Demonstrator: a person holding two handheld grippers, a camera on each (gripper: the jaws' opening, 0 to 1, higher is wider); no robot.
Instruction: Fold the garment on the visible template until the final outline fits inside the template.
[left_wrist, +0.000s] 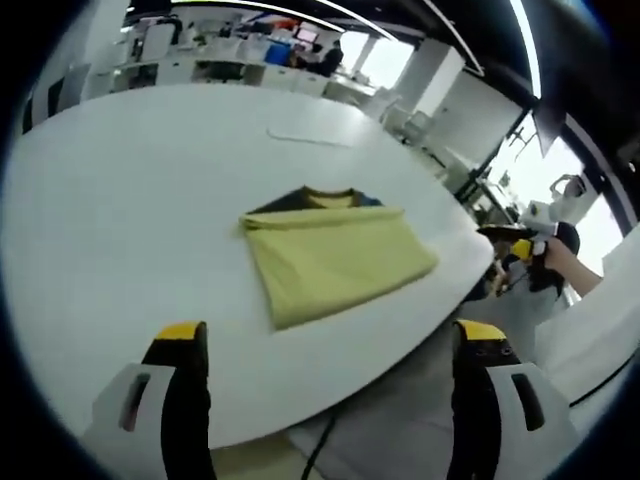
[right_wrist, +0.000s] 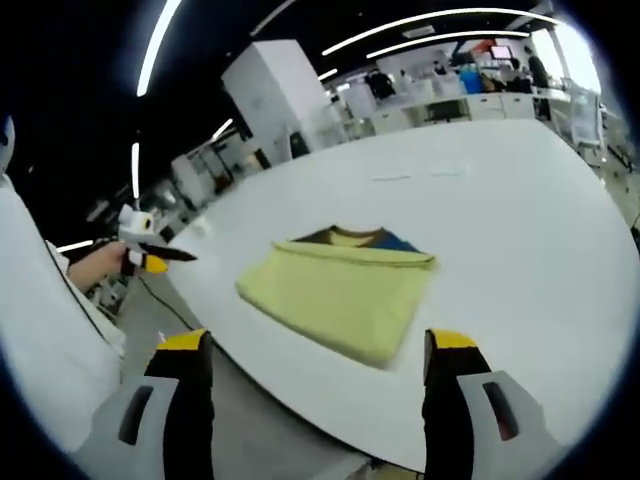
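Observation:
A folded yellow garment (left_wrist: 335, 258) lies flat on the white round table (left_wrist: 150, 190), with its dark blue and yellow collar (left_wrist: 318, 198) showing at the far edge. In the left gripper view my left gripper (left_wrist: 330, 345) hangs short of the table's near edge, jaws wide apart and empty. A hand holds my right gripper (left_wrist: 522, 250) off the table's right side. In the right gripper view the garment (right_wrist: 340, 292) sits ahead of my open, empty right gripper (right_wrist: 318, 350). My left gripper (right_wrist: 150, 255) shows at the left, beyond the table edge.
Faint thin marks (left_wrist: 308, 136) lie on the table beyond the garment. Grey floor (left_wrist: 390, 420) shows below the table's near edge. Desks, white pillars and people stand far behind in the office. A white sleeve (right_wrist: 40, 320) fills the left of the right gripper view.

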